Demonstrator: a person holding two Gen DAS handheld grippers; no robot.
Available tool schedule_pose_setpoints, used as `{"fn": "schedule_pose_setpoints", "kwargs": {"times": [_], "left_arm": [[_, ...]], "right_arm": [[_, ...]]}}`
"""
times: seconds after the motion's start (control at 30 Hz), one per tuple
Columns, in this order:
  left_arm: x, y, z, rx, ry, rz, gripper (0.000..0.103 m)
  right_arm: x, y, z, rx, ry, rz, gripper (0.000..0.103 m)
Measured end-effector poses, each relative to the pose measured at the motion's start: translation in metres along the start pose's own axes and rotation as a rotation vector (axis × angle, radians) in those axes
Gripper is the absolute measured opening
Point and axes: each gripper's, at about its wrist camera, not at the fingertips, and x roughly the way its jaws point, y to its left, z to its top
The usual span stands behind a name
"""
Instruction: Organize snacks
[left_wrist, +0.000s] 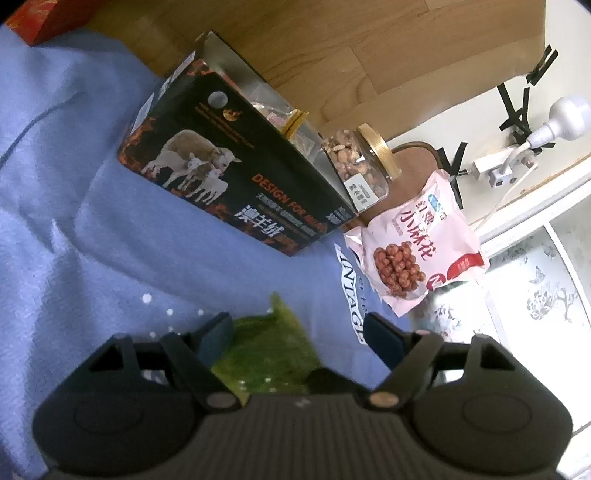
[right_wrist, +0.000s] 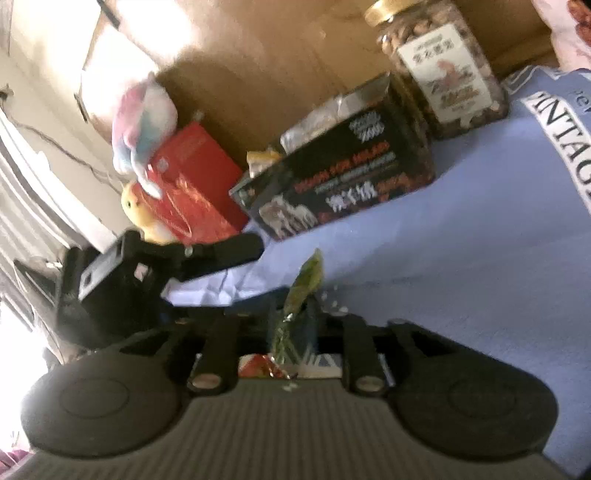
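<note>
Right tool is clamped on the green snack packet. Left tool is released, packet between its fingers; black box at 11 o'clock.

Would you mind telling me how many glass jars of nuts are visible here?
1: the nut jar stands beside the black box's far end, on the blue cloth. Others may be hidden behind the box.

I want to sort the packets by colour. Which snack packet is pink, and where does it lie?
The pink packet lies at the cloth's edge, beside the nut jar. The other packet, the green one, sits between the left gripper's fingers.
</note>
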Motion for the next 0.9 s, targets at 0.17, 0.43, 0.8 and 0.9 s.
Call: {"fn": "schedule_pose_setpoints", "kwargs": {"times": [0.17,0.43,0.8,0.9], "left_arm": [[0.0,0.0,0.0,-0.007,0.0,-0.006,0.079],[-0.003,0.002,0.001,-0.013,-0.011,-0.009,0.08],[-0.005,0.002,0.002,-0.002,-0.023,0.022,0.08],[-0.006,0.003,0.002,-0.006,-0.025,0.017,0.08]], "right_arm": [[0.014,0.0,-0.005,-0.02,0.031,-0.04,0.023],[0.012,0.004,-0.003,-0.021,0.004,-0.009,0.018],[0.024,0.008,-0.002,-0.001,0.043,0.038,0.032],[0.029,0.008,-0.003,0.003,0.061,0.037,0.032]]}}
